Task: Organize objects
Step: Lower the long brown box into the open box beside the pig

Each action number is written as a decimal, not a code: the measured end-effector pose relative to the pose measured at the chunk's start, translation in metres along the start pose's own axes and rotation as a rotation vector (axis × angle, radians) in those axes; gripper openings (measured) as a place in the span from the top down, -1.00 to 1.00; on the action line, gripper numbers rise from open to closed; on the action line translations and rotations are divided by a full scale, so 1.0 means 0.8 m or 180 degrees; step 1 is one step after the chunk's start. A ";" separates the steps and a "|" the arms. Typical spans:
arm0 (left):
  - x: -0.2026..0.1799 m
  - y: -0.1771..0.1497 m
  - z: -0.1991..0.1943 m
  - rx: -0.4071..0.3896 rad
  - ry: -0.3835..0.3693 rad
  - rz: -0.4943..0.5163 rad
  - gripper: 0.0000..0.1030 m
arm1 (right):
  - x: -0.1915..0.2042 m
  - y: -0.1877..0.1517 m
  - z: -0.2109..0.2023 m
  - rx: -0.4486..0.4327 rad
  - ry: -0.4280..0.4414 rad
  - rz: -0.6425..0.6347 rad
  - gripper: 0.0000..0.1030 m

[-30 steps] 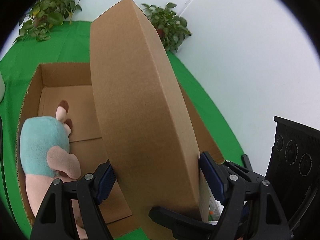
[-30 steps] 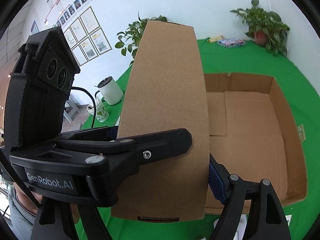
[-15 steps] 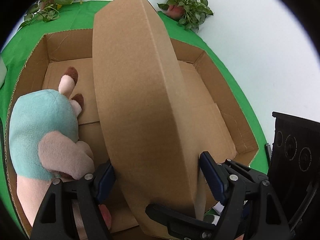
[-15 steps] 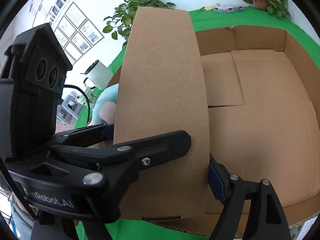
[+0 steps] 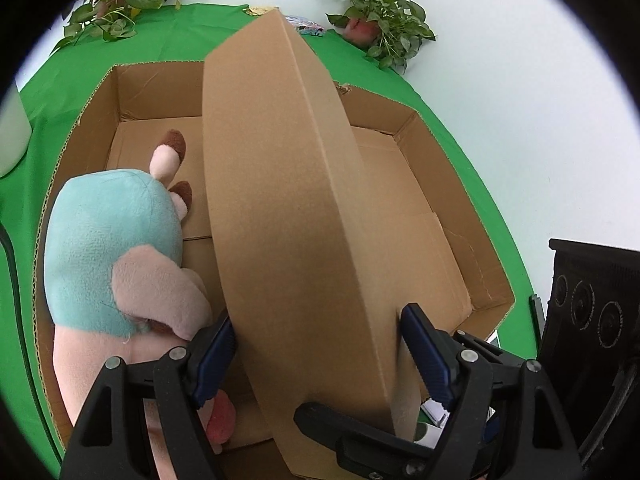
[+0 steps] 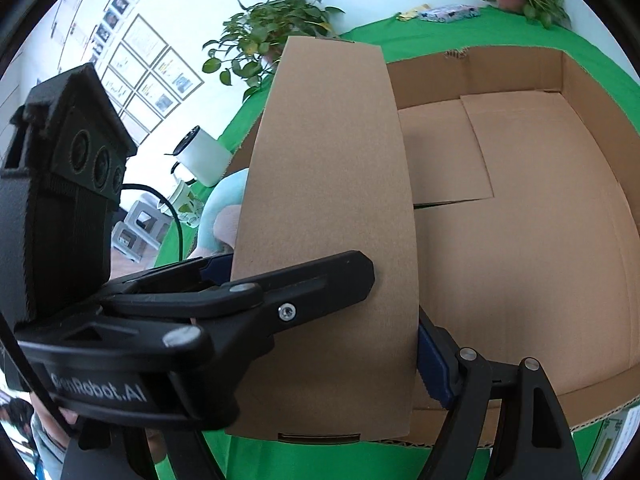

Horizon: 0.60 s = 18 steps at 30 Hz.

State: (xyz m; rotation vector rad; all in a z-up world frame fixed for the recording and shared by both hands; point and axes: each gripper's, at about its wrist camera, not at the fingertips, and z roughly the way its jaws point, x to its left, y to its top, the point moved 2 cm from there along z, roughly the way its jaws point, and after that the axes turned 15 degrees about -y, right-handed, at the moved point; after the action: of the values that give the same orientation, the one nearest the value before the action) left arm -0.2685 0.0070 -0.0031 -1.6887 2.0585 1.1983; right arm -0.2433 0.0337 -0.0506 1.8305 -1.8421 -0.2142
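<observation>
Lowering flat cardboard box (image 5: 288, 216), pinched by left fingers (image 5: 424, 350) (just easing apart) and right fingers (image 6: 434, 364), into open carton (image 5: 448, 184): keep level, clear of plush toy (image 5: 108, 248).

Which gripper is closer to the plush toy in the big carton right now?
Left. The left gripper grips the flat box right beside the plush toy; the right gripper holds the box's far side.

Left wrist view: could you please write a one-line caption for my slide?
Both grippers hold a flat cardboard box on edge over an open carton containing a plush toy.
</observation>
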 end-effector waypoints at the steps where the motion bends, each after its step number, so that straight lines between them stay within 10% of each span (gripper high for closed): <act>1: 0.001 0.001 -0.001 -0.0007 0.0011 -0.0012 -0.56 | 0.001 0.000 0.000 0.0000 -0.0017 0.0004 -0.52; 18: 0.014 0.000 -0.026 -0.0071 0.0263 0.0037 -0.29 | -0.044 0.001 0.078 0.0216 -0.0015 0.0068 -0.59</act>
State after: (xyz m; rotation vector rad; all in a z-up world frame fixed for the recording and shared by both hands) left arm -0.2657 -0.0156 0.0035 -1.7671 2.1129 1.1780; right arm -0.2750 0.0520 -0.1118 1.8560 -1.8926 -0.1500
